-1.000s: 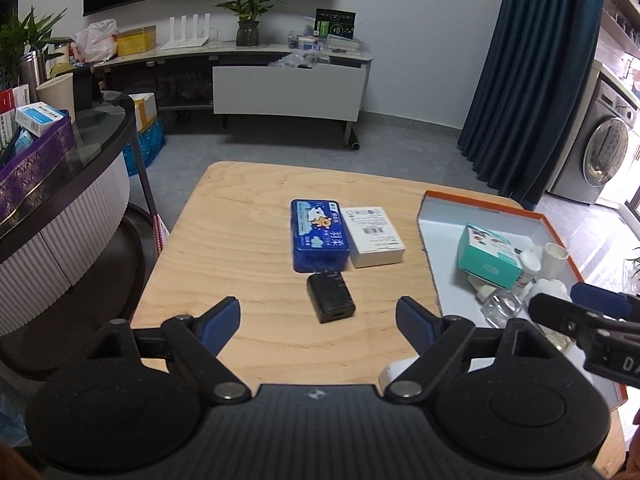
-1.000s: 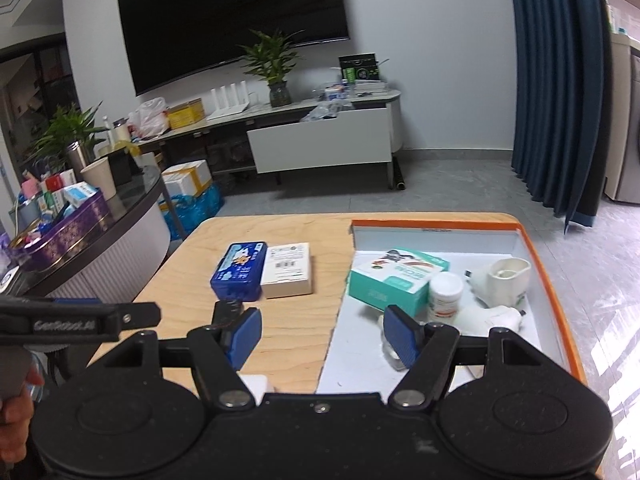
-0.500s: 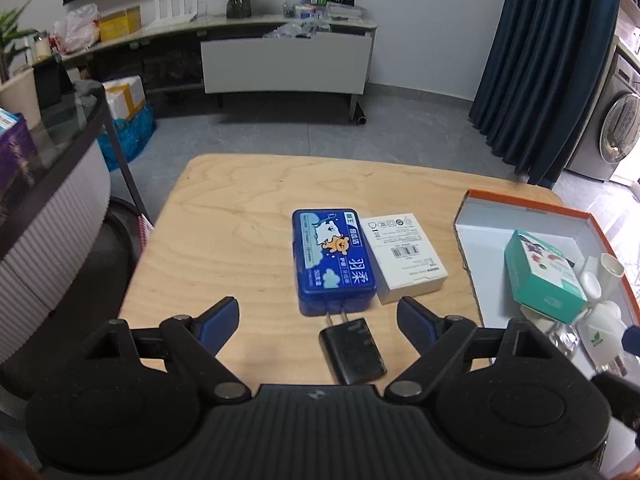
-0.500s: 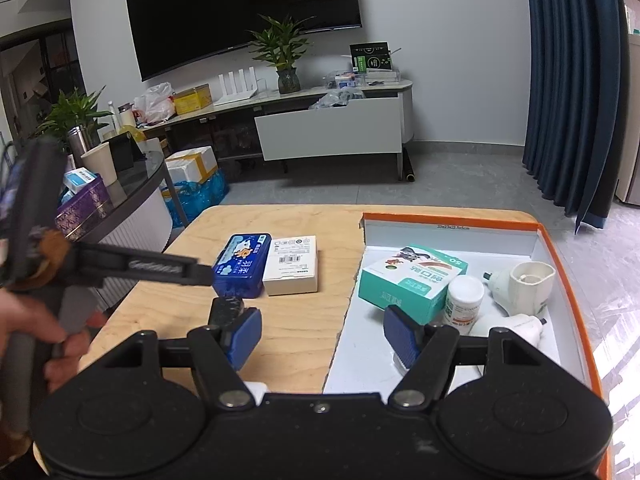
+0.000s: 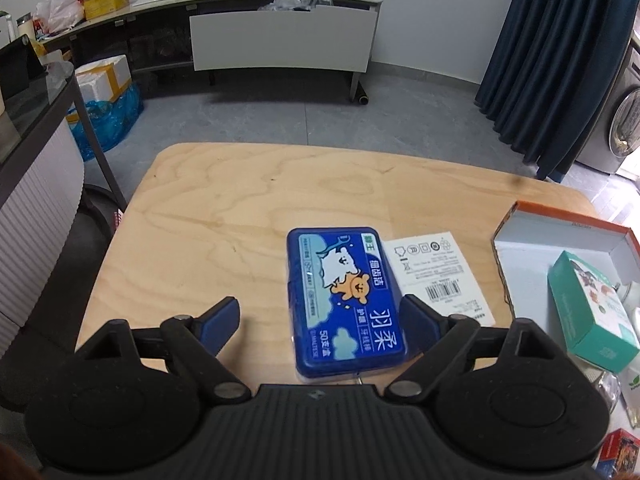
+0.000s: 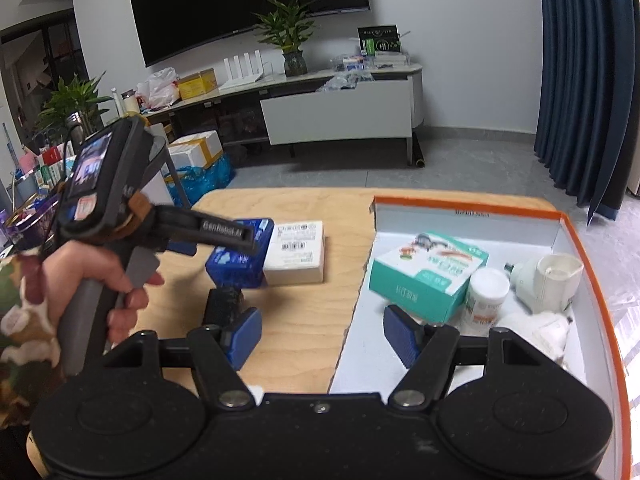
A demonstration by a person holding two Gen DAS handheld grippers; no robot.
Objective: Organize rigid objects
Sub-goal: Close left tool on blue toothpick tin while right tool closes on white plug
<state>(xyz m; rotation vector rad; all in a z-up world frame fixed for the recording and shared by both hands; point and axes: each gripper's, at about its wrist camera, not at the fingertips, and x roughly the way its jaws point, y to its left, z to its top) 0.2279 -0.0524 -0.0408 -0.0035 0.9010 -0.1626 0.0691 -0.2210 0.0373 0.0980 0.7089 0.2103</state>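
A blue box with a cartoon bear (image 5: 344, 296) lies flat on the wooden table (image 5: 224, 216), a white box (image 5: 436, 276) touching its right side. My left gripper (image 5: 318, 314) hangs just over the blue box's near half, jaws opening, pads not pressing on it. In the right wrist view a hand (image 6: 100, 276) holds that left gripper (image 6: 236, 238) above the blue box (image 6: 240, 264); a small black block (image 6: 222, 306) lies nearer. My right gripper (image 6: 322, 332) is open and empty over the near edge of the orange-rimmed tray (image 6: 472, 206).
The tray holds a teal box (image 6: 428, 276), a white bottle (image 6: 486, 296) and white plug-like parts (image 6: 556, 280). A red box (image 5: 620, 452) shows at the lower right. A curved counter (image 5: 36, 184) stands left of the table; bare wood lies beyond the boxes.
The left gripper moved forward and down to the blue box, and the black block slipped out of its view beneath it. Its jaws spread slightly. The right gripper crept forward a little.
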